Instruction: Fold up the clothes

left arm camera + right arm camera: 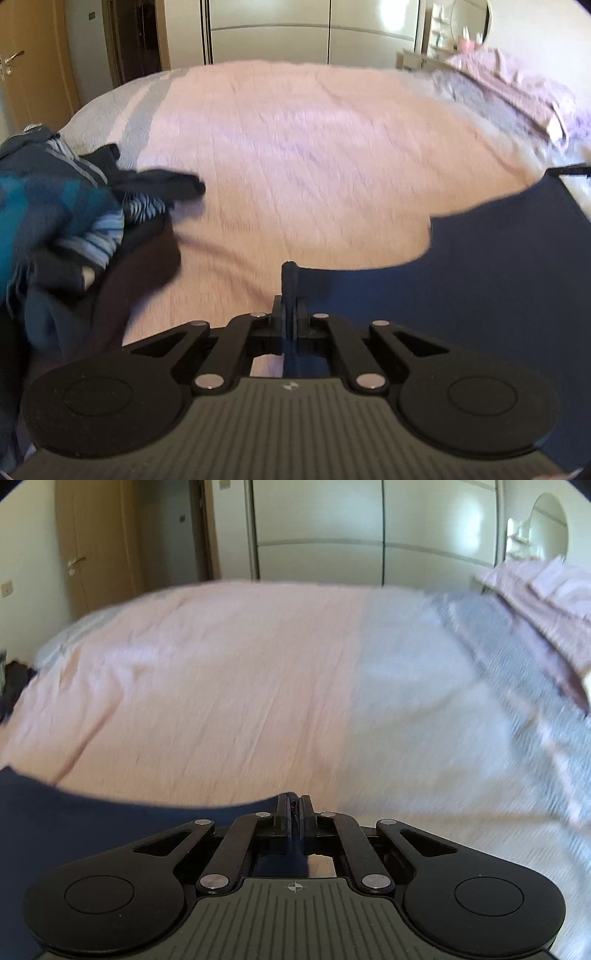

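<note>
Both views are pretty motion-blurred, so take the fine detail with a grain of salt. The left hand-held gripper (290, 291) has its jaws pinched tight on an edge of the navy garment (498, 280), a little nub of fabric poking up between the fingers. The right hand-held gripper (294, 806) is clamped the same way on the opposite end of that navy garment (74, 823), jaws nearly touching with cloth in between. The garment hangs stretched between the two, held above the pink bedspread (295, 147) on the bed. Off to the left in the left wrist view sits a messy pile of clothes (74, 221), teal, striped and dark stuff all tangled together. Wardrobe doors (369, 535) stand behind the bed.
</note>
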Action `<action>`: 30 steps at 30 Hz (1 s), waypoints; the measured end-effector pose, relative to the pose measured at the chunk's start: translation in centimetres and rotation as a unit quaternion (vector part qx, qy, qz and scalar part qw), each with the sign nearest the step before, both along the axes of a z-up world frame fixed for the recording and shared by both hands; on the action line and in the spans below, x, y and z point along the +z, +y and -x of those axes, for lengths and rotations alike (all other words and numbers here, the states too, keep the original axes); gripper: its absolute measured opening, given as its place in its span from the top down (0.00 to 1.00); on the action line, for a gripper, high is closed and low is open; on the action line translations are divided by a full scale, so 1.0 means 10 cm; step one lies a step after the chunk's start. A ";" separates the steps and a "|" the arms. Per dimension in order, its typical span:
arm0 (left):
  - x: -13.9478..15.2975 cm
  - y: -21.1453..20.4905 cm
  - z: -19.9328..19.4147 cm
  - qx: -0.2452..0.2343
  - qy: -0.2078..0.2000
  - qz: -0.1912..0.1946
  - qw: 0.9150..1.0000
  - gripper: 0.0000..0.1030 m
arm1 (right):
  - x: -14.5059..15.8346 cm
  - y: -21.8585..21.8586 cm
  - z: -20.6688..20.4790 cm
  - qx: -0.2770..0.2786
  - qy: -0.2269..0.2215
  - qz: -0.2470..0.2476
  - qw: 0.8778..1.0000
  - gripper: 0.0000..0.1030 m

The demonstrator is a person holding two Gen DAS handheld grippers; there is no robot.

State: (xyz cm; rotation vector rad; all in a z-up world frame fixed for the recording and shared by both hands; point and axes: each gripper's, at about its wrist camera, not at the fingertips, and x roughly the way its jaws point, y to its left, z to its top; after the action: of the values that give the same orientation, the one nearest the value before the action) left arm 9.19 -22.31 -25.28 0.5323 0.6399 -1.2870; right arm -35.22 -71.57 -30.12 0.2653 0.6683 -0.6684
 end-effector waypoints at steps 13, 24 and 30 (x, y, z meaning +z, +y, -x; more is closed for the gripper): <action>-0.48 -0.12 -0.15 0.027 0.033 -0.065 0.997 0.90 | -0.22 0.03 0.07 -0.059 0.052 0.012 0.997 1.00; 0.10 0.87 0.71 -0.011 -0.027 -0.033 0.999 0.75 | 0.36 1.95 0.46 0.033 0.015 0.002 0.999 0.36; 0.07 1.69 1.54 -0.110 -0.078 -0.027 0.991 0.66 | 0.14 3.11 0.83 0.099 0.034 -0.012 0.994 0.36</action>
State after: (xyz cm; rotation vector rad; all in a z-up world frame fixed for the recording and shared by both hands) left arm -6.21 -5.42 -24.60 0.7570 0.4973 -1.4214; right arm -43.56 -40.43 -28.76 0.1952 0.7581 -0.4817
